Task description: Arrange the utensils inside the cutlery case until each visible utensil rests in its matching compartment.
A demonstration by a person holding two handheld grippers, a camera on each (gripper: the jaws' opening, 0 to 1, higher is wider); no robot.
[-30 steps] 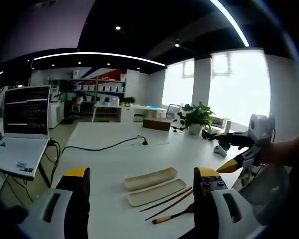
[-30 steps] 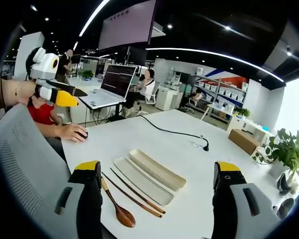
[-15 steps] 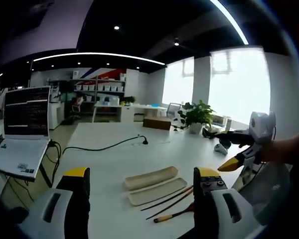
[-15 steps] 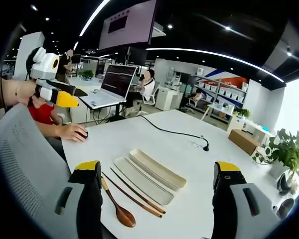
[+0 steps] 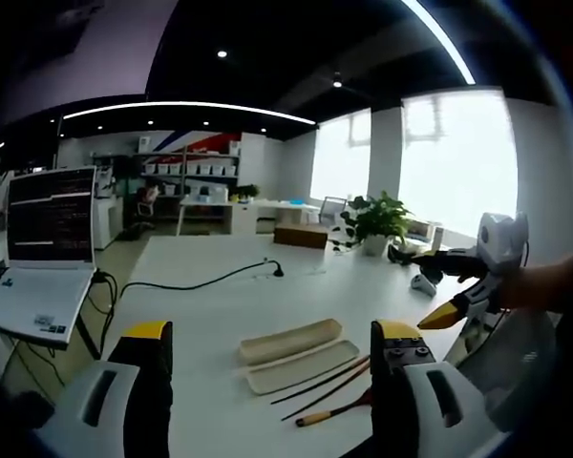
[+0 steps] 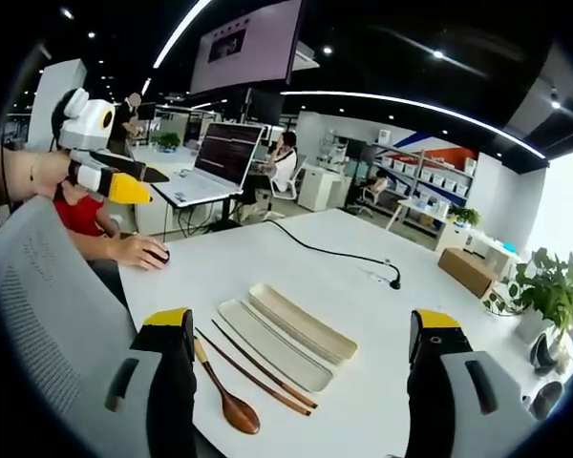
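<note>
Both grippers hover above the white table (image 6: 267,262) with jaws spread wide and nothing between them. The left gripper (image 5: 272,343) looks across the tabletop; the right gripper (image 6: 301,329) does the same from the opposite side, and each shows in the other's view — the right gripper at the right edge of the left gripper view, the left gripper at the upper left of the right gripper view.

On the table lie the two halves of the cutlery case side by side: the deeper tray (image 6: 302,322) and the flatter lid (image 6: 272,345), both without utensils. Just beside the lid rest a pair of dark chopsticks (image 6: 258,372), and next to them a wooden spoon (image 6: 224,396) — none in a compartment yet. An open laptop (image 5: 43,239) stands at the table's far end, a black cable (image 6: 334,253) trailing across the surface.
</note>
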